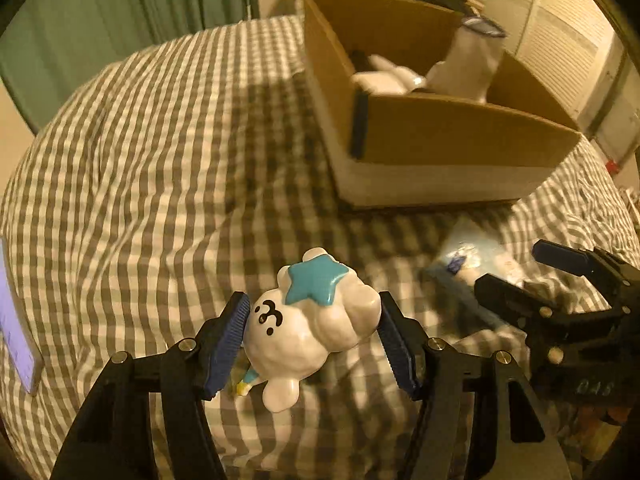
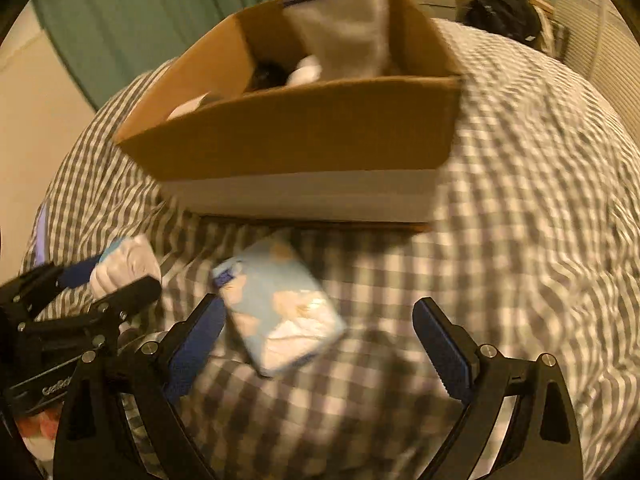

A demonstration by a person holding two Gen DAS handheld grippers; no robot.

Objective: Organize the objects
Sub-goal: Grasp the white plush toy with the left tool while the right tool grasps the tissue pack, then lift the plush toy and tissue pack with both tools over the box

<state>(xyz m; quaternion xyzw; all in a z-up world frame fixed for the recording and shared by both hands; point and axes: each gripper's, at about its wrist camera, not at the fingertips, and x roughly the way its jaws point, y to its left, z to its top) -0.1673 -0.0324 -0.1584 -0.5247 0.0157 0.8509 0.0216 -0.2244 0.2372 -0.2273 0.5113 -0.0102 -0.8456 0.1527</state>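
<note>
Bedspread (image 1: 140, 160), grey-and-white check, with box (image 1: 460, 136) on it, green curtain (image 1: 120, 8) behind.
My left gripper (image 1: 312, 340) clamps the toy (image 1: 312, 332); my right gripper (image 2: 320, 344) gapes over the tissue pack (image 2: 276, 308).

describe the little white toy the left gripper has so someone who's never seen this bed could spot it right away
On the grey-and-white checked bedspread, in front of the open cardboard box, the left gripper is shut on a glossy white cloud-shaped figurine. Unlike the flat pale blue packet beside it, it is lumpy, with a teal star on top and a small black printed face.
</note>
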